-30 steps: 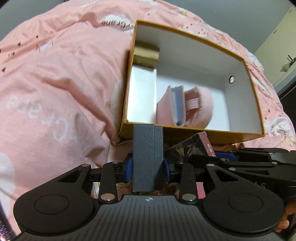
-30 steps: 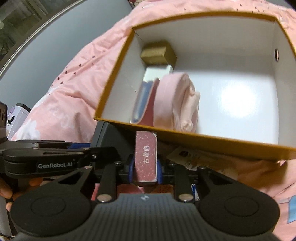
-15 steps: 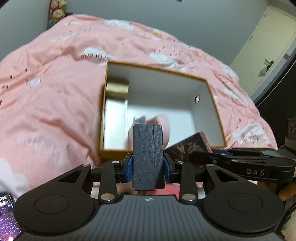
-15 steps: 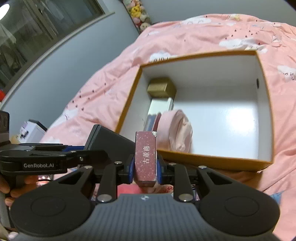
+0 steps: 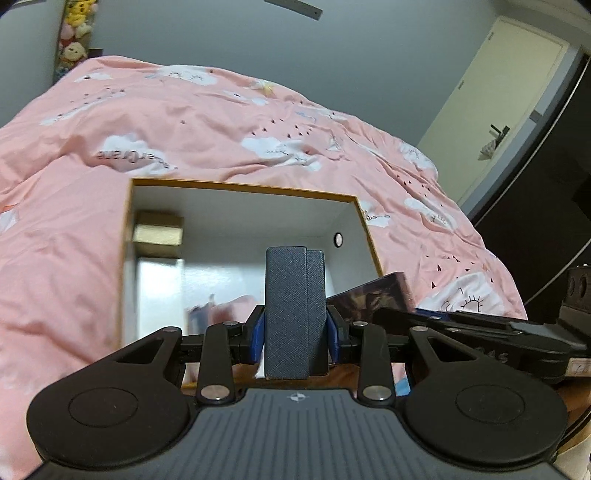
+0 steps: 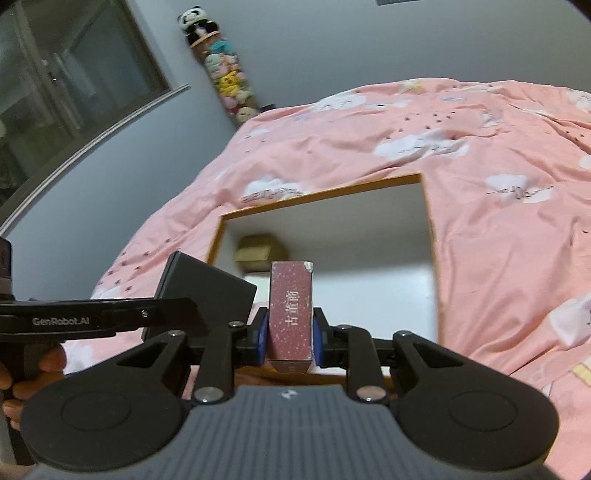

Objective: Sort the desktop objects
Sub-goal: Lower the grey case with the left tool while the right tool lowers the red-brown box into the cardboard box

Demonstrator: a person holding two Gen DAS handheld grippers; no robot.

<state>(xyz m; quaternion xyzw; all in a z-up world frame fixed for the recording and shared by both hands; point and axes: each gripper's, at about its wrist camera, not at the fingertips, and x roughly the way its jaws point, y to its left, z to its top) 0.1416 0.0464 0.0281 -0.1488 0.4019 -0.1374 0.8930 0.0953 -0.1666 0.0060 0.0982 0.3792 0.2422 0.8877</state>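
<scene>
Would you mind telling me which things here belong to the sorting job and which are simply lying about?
Job:
left gripper holding dark blue case
right gripper holding maroon box
orange storage box
gold box inside it

Lying about:
pink duvet
plush toys
door

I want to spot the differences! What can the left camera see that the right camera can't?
Only the left wrist view shows the cream door, the round hole in the box wall, and something pink inside. Only the right wrist view shows the window and the panda toy. Both show the orange box, the gold box, the pink quilt, and tongs shut on small boxes.
</scene>
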